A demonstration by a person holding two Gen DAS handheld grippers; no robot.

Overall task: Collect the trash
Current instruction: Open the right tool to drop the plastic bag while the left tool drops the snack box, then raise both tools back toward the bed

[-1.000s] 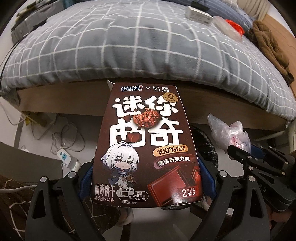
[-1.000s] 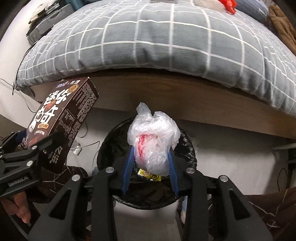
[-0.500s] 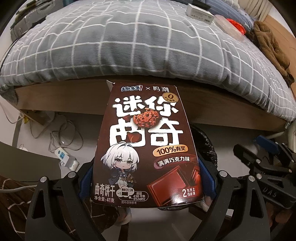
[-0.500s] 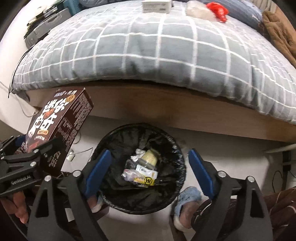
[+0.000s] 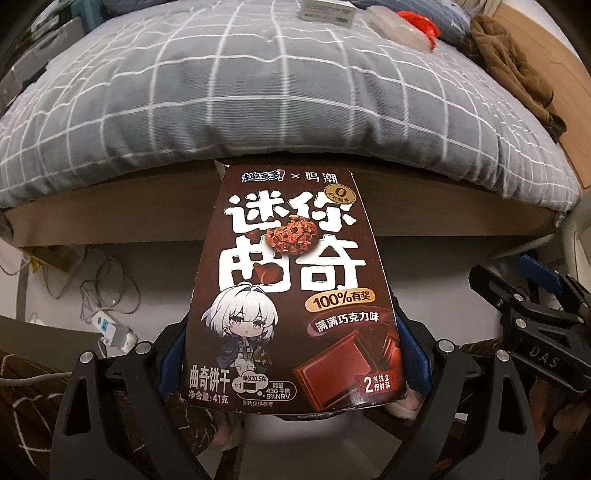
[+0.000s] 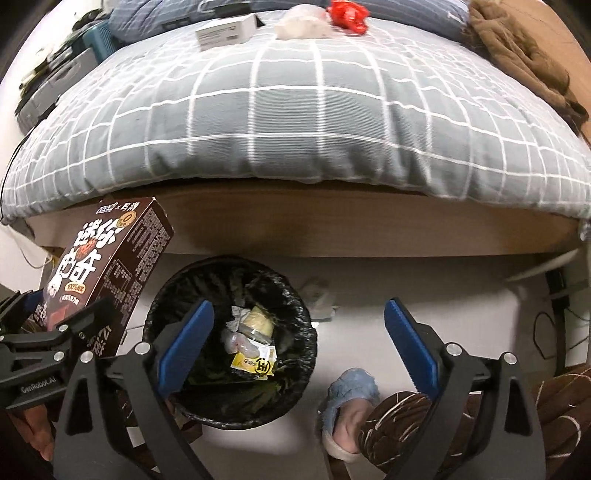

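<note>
One cookie box point(image 5: 291, 291) clamped in left fingers point(image 5: 170, 363); right fingers point(image 6: 186, 345) apart over one bin point(image 6: 295, 295).

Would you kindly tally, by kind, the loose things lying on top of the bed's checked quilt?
White box: 1
Clear plastic bag: 1
Red wrapper: 1
Brown garment: 1
Total: 4

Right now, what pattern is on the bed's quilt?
Grey quilt with a white grid check, clearest in the right wrist view.
</note>
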